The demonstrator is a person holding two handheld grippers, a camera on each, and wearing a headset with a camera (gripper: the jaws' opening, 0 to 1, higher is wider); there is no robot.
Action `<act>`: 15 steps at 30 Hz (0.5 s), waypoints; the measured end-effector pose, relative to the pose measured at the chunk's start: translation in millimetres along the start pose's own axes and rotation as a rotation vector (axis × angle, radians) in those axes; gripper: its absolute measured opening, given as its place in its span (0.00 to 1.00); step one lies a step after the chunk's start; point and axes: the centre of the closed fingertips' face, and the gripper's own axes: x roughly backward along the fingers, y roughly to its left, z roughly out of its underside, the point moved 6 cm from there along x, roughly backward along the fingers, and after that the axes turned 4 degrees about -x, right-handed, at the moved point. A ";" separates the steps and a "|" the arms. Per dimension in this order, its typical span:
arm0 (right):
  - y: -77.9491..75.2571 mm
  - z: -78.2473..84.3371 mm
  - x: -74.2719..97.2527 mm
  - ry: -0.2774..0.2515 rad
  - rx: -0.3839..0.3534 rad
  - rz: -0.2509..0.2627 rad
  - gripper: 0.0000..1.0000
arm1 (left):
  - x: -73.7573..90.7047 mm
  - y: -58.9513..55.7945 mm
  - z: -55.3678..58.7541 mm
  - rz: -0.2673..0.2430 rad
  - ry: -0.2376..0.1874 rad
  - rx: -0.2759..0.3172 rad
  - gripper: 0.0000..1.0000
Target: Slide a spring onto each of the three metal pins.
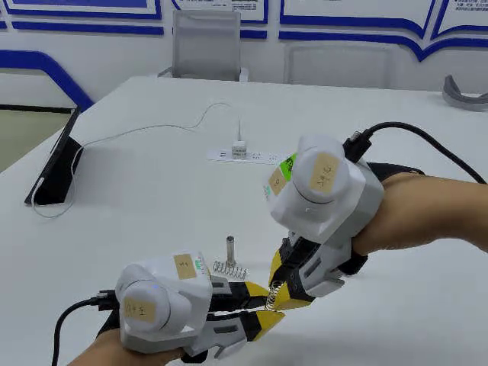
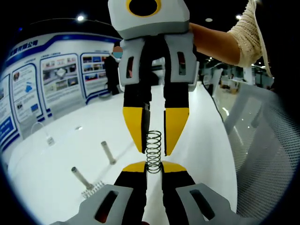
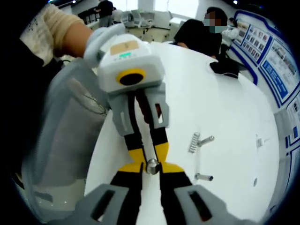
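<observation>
**Spring held at both ends:** A spring (image 2: pixel 153 149) is caught between the tips of both tools over the white counter (image 1: pixel 152 206). Your left hand-held gripper (image 2: pixel 153 168) closes its yellow tips on the coil's near end. Your right hand-held gripper (image 1: pixel 280 288) comes in from the opposite side and pinches the other end, so the two sets of tips almost meet.

Just behind them an upright metal pin (image 1: pixel 229 249) stands bare. A second spring (image 1: pixel 229 269) lies on its side at the pin's foot (touching or just beside it; you cannot tell which). The left gripper view shows another pin (image 2: pixel 108 152) standing near the first, also bare.

Farther back on the counter a white power strip (image 1: pixel 244 155) carries a plugged-in adapter (image 1: pixel 239 148). Its thin cable (image 1: pixel 145 131) trails left toward a dark tablet (image 1: pixel 57 164) propped near the counter's edge. A grey chair (image 1: pixel 206 42) sits at the far side, before a wall of blue-and-white display panels (image 1: pixel 84 11).
</observation>
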 end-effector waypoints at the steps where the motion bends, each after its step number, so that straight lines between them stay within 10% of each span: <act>1: -0.2 0.4 -0.5 0.000 -0.003 -0.001 0.15 | 0.1 -0.1 -0.7 -0.001 -0.001 0.000 0.11; 15: -2.8 2.4 -0.8 0.002 -0.007 0.010 0.13 | -1.0 0.2 -6.6 -0.004 -0.016 0.003 0.11</act>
